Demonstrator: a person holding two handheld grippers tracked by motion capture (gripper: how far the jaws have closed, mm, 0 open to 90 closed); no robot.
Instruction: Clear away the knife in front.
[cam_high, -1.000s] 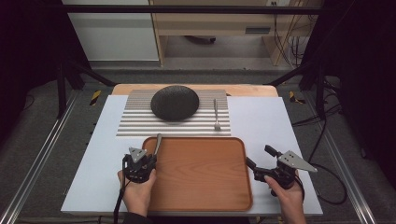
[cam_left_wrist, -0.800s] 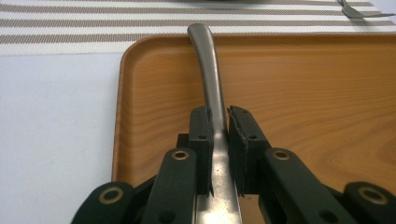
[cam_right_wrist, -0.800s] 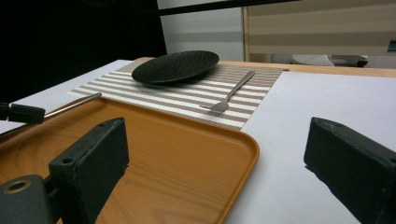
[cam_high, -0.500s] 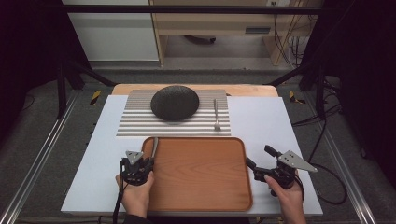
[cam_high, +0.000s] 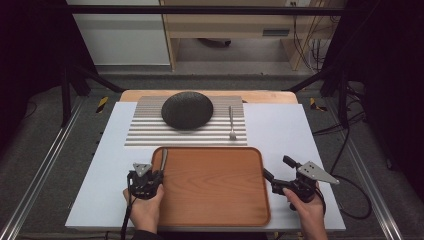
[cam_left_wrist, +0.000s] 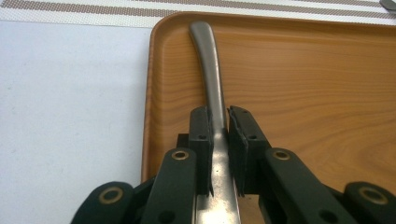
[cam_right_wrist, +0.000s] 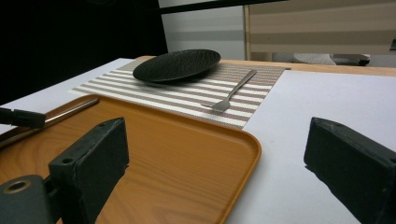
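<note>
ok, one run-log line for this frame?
left tongs: shut on metal handle | handle: over left edge of wooden tray | right tongs: open, beside tray | fork, black plate: on striped mat

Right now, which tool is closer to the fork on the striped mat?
Right. The right tool sits below the fork, beside the tray's right edge. The left tool is farther off, at the tray's left edge.

Left tongs (cam_high: 150, 176) clamped shut, right tongs (cam_high: 278, 169) wide open, both low
</note>
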